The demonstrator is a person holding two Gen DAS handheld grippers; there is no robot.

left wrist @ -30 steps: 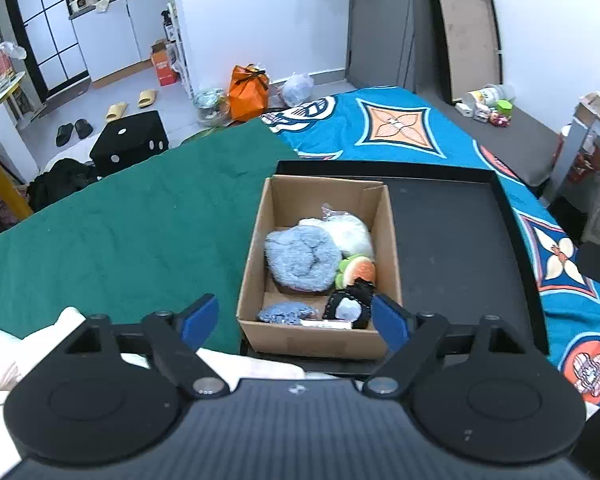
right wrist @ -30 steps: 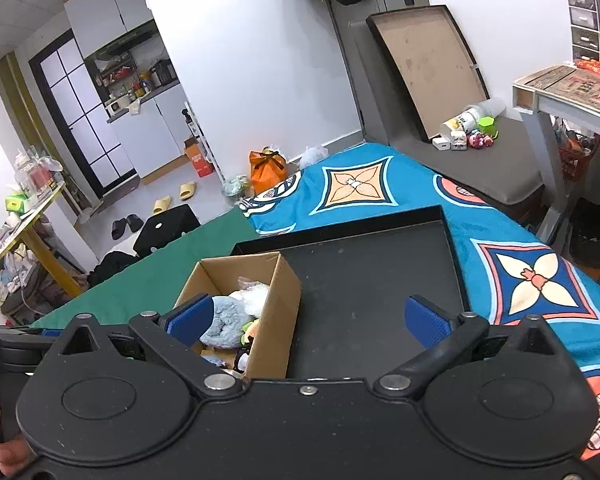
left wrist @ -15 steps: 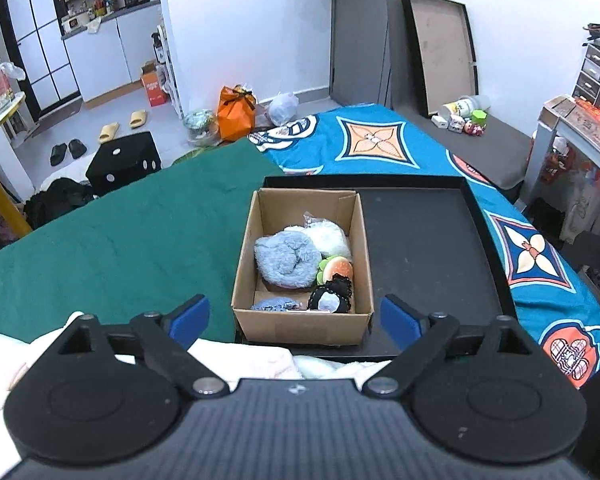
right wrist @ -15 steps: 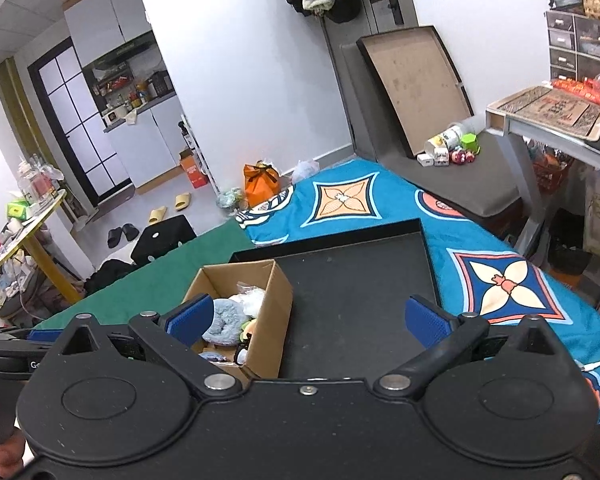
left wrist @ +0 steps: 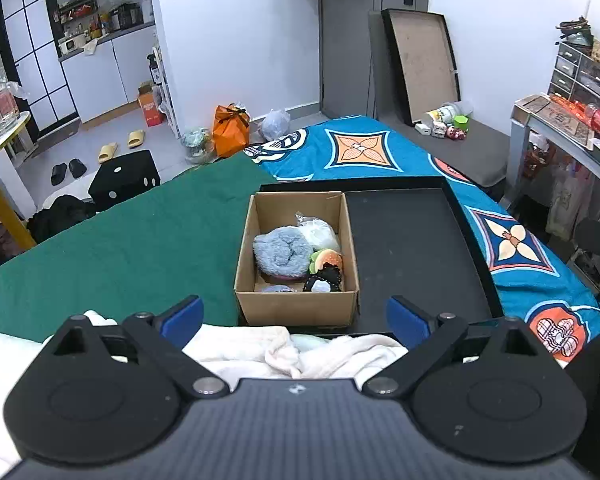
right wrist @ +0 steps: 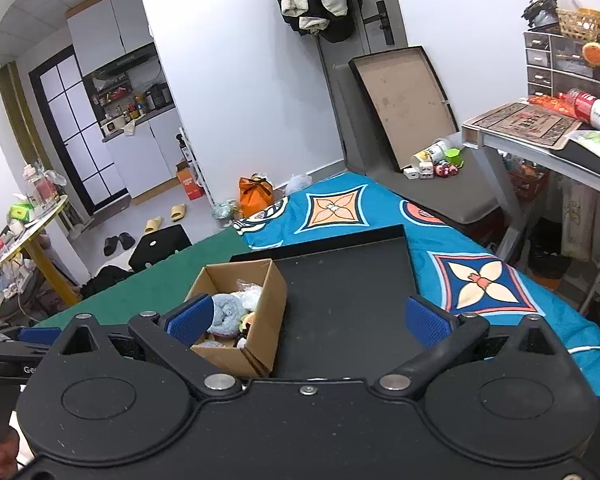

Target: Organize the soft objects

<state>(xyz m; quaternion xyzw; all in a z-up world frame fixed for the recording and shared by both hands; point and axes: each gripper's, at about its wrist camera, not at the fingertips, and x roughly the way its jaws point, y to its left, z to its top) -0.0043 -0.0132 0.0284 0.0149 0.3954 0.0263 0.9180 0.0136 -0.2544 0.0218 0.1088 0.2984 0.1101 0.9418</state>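
Observation:
An open cardboard box stands at the left end of a black tray. Inside lie a grey-blue fluffy plush, a clear bag of white stuffing, a burger-shaped toy and a black-and-white toy. My left gripper hangs well back from the box, above cream cloth; its jaws are still opening and hold nothing. My right gripper stands open and empty above the tray's near end.
The tray lies on a bed with a green sheet and a blue patterned cover. A table stands at the right, a black stool and an orange bag on the floor beyond. A hand shows at bottom left.
Both grippers have drawn back and up from the box, which now looks smaller and farther. The left jaws have spread wider. The right jaws stay wide apart.

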